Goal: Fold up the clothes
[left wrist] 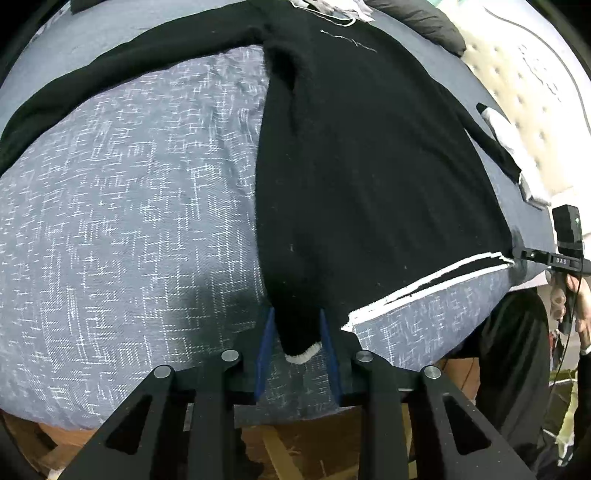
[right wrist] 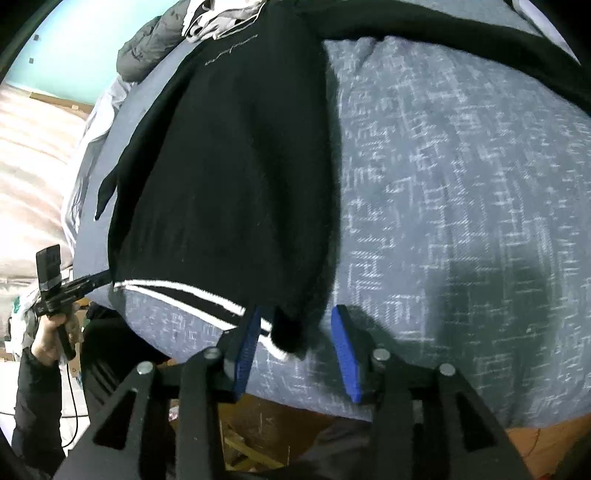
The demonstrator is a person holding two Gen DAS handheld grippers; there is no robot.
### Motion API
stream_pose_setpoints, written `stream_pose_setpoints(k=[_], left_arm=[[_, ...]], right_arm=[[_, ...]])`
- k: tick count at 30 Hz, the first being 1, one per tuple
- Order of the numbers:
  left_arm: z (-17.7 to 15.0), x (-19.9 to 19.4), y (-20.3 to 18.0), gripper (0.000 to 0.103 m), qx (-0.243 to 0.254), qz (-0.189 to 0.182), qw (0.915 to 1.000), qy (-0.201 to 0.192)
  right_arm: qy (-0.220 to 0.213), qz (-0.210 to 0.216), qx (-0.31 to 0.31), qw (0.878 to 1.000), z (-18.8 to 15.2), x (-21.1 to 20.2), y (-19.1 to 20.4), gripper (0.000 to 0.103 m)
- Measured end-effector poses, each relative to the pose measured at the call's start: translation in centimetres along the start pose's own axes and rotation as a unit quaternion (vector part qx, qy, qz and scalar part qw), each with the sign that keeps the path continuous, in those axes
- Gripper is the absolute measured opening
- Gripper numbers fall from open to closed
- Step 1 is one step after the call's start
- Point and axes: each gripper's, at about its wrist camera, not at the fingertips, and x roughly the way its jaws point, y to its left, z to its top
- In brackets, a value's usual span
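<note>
While a black sweater (left wrist: 369, 177) lies spread on the blue-grey patterned bedcover (left wrist: 129, 221), its long axis runs from the white-striped hem at 6 o'clock to the neckline at 12 o'clock in both wrist views. One sleeve is folded down along the body, its white-edged cuff (left wrist: 301, 356) pointing to 6 o'clock. The left gripper (left wrist: 297, 354) has its blue pads (left wrist: 266, 354) apart, the cuff lying loose between them without being pinched. The right gripper (right wrist: 297, 354) likewise stands with its pads (right wrist: 345, 354) parted around a dark sleeve end (right wrist: 290, 338) at the hem. A heap of other clothes (right wrist: 207, 22) sits at 12 o'clock; no container is visible.
</note>
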Motion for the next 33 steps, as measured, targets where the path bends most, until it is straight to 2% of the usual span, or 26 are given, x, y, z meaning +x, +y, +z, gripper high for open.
stream_pose_setpoints(k=[1,2,4,6,8,15,18,23,28,32,33], left_arm=[[0.0,0.0,0.0,0.006,0.002,0.002,1.0000,0.000],[0.0,0.0,0.0,0.004,0.004,0.006,1.0000,0.001],[0.0,-0.2,-0.1,0.004,0.009,0.006,0.9999,-0.003],[-0.1,-0.7,-0.3,0.004,0.014,0.005,0.9999,-0.008],[-0.3,-1.6,-0.1,0.003,0.020,0.007,0.9997,-0.011],[-1.1,-3.5,1.0,0.003,0.024,0.002,0.9995,-0.018],[-1.6,-2.0,1.8,0.003,0.014,-0.001,0.9999,-0.007],[-2.1,-0.6,2.8,0.003,-0.002,-0.002,0.9999,0.013],[-1.2,-1.1,2.9,0.006,-0.005,0.008,0.9999,0.015],[0.6,-2.9,3.1,0.013,-0.017,0.001,0.9998,-0.012],[1.1,-3.3,3.2,0.022,-0.020,-0.003,0.9996,-0.020]], right_arm=[[0.001,-0.003,-0.005,1.000,-0.1,0.2,0.2,0.041],[0.002,-0.004,-0.010,1.000,-0.3,0.3,0.4,0.041],[0.003,-0.004,-0.019,1.000,-0.5,0.5,0.7,0.031],[0.005,-0.007,-0.031,0.999,-0.8,0.6,1.1,0.007],[-0.002,-0.015,-0.044,0.999,-1.1,0.3,1.5,0.004],[-0.015,-0.040,-0.084,0.996,-1.6,-2.0,2.7,0.003],[-0.002,-0.061,-0.092,0.994,-1.8,-2.0,1.9,0.003],[0.023,-0.076,-0.090,0.993,-2.3,0.6,1.5,0.002],[0.044,-0.069,-0.092,0.992,-2.4,0.9,1.5,0.002],[0.038,-0.044,-0.081,0.995,-1.5,-0.5,1.8,0.008],[0.032,-0.040,-0.080,0.995,-1.1,-1.1,1.8,0.010]])
